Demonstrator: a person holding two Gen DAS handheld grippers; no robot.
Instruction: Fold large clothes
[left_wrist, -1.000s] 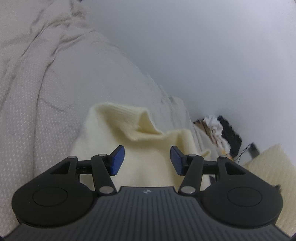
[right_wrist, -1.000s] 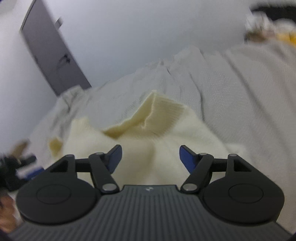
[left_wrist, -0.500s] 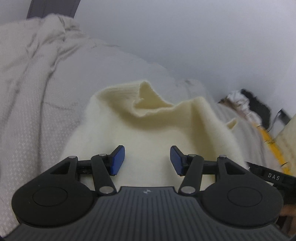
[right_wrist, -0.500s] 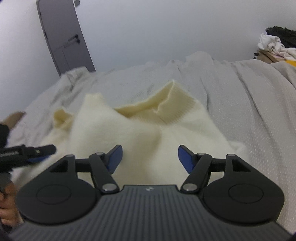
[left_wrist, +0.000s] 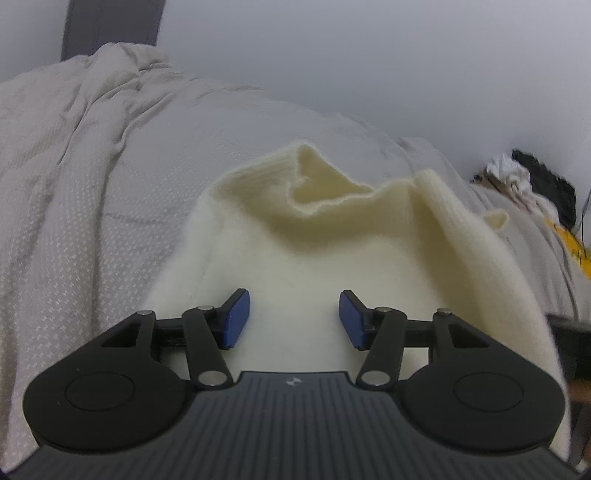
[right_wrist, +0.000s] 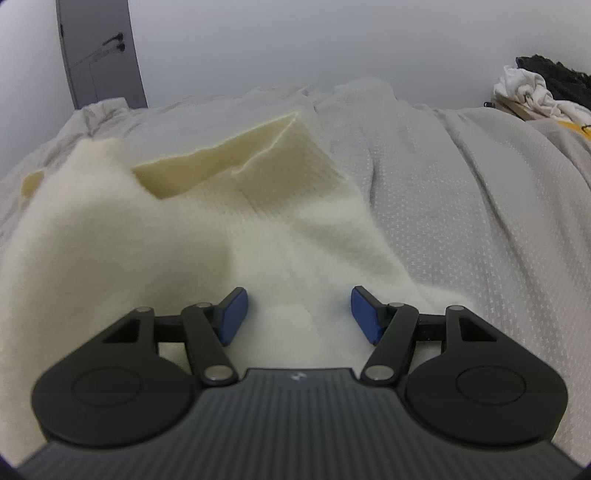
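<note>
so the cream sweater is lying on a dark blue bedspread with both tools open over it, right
Not quite. The bedspread is pale grey-white, not dark blue, as the right wrist view shows. The rest stands: the cream sweater lies on it, with the left tool and right tool open over it.

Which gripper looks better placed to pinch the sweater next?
Right, probably. The right gripper straddles a raised fold of the cream sweater, jaws closing; the left gripper is open over flat knit.
</note>
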